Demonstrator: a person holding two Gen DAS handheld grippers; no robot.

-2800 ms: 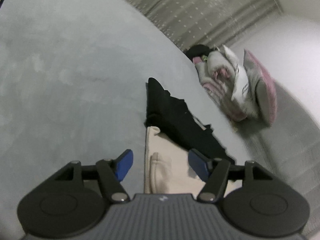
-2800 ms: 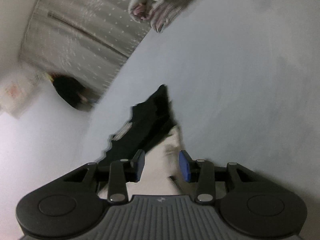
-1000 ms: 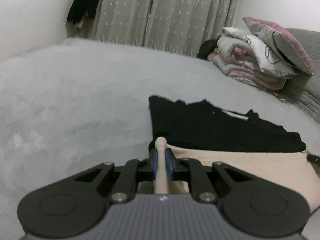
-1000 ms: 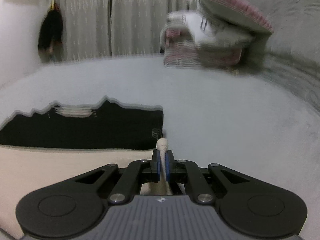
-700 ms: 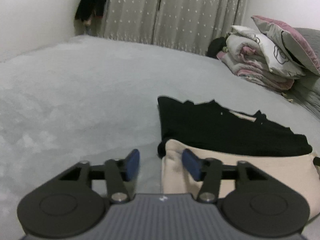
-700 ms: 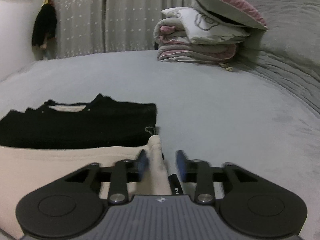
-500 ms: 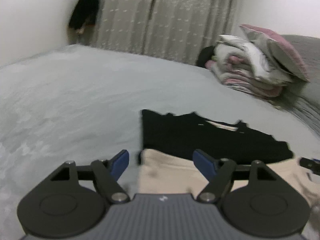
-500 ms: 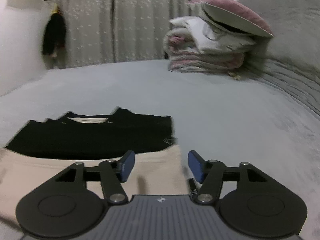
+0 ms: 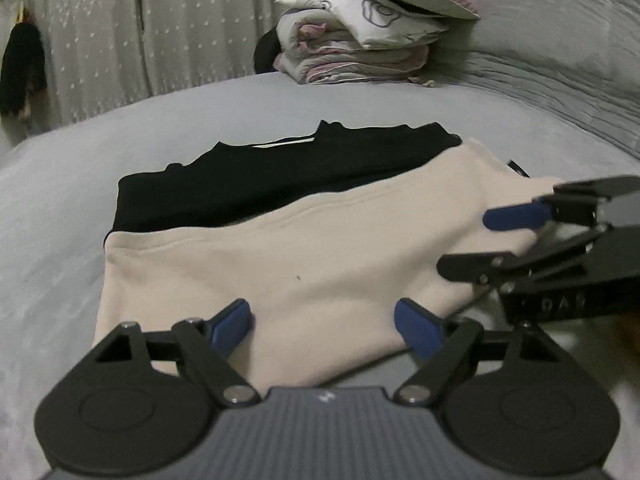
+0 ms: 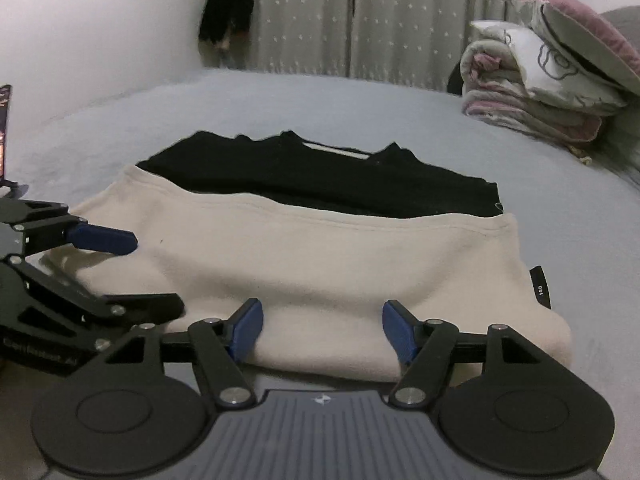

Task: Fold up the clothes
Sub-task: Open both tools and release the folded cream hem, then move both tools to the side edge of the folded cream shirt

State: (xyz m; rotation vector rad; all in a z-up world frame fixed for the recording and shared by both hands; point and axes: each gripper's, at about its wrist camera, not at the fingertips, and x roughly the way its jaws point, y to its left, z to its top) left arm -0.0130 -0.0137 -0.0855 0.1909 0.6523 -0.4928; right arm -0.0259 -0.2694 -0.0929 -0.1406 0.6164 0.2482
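A folded cream garment [image 9: 312, 256] lies flat on the grey bed, partly over a folded black garment [image 9: 280, 172] behind it. Both show in the right wrist view, cream [image 10: 320, 264] in front of black [image 10: 320, 180]. My left gripper [image 9: 322, 326] is open and empty at the cream garment's near edge. My right gripper [image 10: 322, 326] is open and empty at the same edge. Each gripper shows in the other's view: the right one [image 9: 512, 236] at the right, the left one [image 10: 104, 264] at the left.
The grey bed cover [image 9: 60, 208] stretches all around. A stack of folded quilts and pillows [image 9: 372, 24] sits at the far end, also in the right wrist view [image 10: 552, 88]. Curtains [image 10: 360, 16] and a dark hanging item [image 10: 228, 12] are behind.
Both grippers were shut on the cream garment's corners a second ago; they have opened, let go and drawn back. The cream garment now lies folded over the black one.
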